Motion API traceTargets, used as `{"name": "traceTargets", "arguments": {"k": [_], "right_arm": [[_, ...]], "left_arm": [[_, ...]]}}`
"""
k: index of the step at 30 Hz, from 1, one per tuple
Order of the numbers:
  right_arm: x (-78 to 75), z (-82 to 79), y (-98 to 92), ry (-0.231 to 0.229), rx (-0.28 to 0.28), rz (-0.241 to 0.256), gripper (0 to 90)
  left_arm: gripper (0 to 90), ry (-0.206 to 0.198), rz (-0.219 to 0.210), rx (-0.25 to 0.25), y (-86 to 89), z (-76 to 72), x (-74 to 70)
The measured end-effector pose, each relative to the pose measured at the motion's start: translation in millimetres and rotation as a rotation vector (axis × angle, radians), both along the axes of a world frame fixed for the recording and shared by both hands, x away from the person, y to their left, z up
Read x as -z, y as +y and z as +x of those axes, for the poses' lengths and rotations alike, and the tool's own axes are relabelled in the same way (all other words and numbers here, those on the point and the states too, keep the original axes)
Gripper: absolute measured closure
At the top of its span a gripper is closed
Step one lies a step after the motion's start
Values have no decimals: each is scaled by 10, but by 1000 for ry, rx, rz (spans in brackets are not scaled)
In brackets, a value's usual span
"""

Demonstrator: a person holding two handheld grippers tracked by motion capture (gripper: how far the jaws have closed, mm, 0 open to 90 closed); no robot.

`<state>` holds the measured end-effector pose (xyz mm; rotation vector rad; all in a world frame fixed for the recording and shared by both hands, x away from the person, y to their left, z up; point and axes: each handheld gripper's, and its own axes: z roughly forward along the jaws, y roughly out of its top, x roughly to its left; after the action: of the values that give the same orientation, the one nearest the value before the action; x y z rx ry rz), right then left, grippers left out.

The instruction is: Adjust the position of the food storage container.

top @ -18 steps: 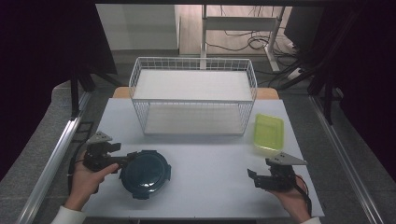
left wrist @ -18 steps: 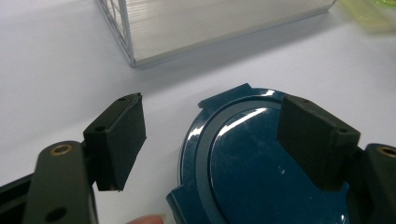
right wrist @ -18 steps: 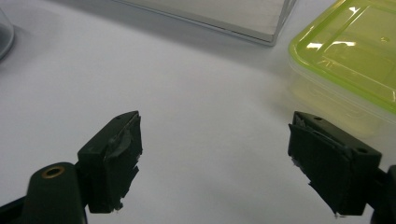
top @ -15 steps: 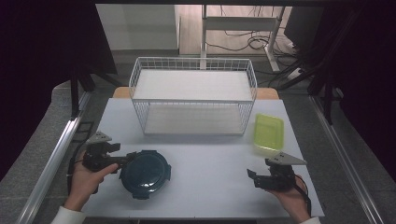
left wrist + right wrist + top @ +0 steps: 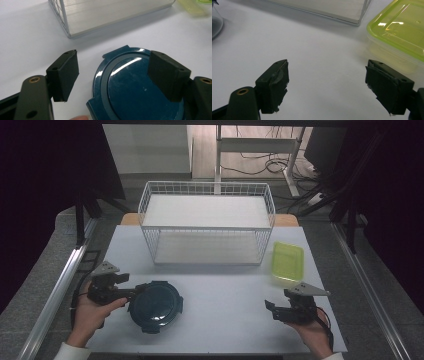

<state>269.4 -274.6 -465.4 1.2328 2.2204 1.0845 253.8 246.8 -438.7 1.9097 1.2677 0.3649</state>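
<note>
A round dark blue lidded container (image 5: 156,305) (image 5: 135,92) lies on the white table at the front left. My left gripper (image 5: 131,295) (image 5: 113,75) is open at its left rim, one jaw over the lid and the other beside the rim on the table. A yellow-green rectangular lidded box (image 5: 287,261) (image 5: 399,32) sits at the right, by the wire basket. My right gripper (image 5: 270,309) (image 5: 327,82) hovers open over bare table, in front of that box, with nothing between its jaws.
A white wire basket (image 5: 207,227) (image 5: 105,15) stands at the back middle of the table (image 5: 225,295), a white sheet inside it. Metal rails run along both sides of the table. Bare surface lies between the two grippers.
</note>
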Motion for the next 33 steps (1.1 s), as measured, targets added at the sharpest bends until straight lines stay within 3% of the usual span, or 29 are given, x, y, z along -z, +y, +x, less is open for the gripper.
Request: {"name": "traceTargets", "arguments": {"k": [13,21,25,27,28,33], "right_arm": [[-7,24,-49,5,16,-1,198],[5,33,-50,17,25,-7,204],[5,35,-52,18,25,-8,204],[5,35,-54,18,27,-9,204],[1,33,-57,18,29,-6,205],[13,45,-53,27,33,-8,206]], "left_arm": [[307,14,16,-24,38,-4,-15],[419,18,42,-25,66,-16,-44],[509,28,60,-43,103,-14,-31],[538,44,87,-71,134,-12,-20],[597,53,116,-70,159,-30,-14],[791,101,84,-69,286,-30,26]]}}
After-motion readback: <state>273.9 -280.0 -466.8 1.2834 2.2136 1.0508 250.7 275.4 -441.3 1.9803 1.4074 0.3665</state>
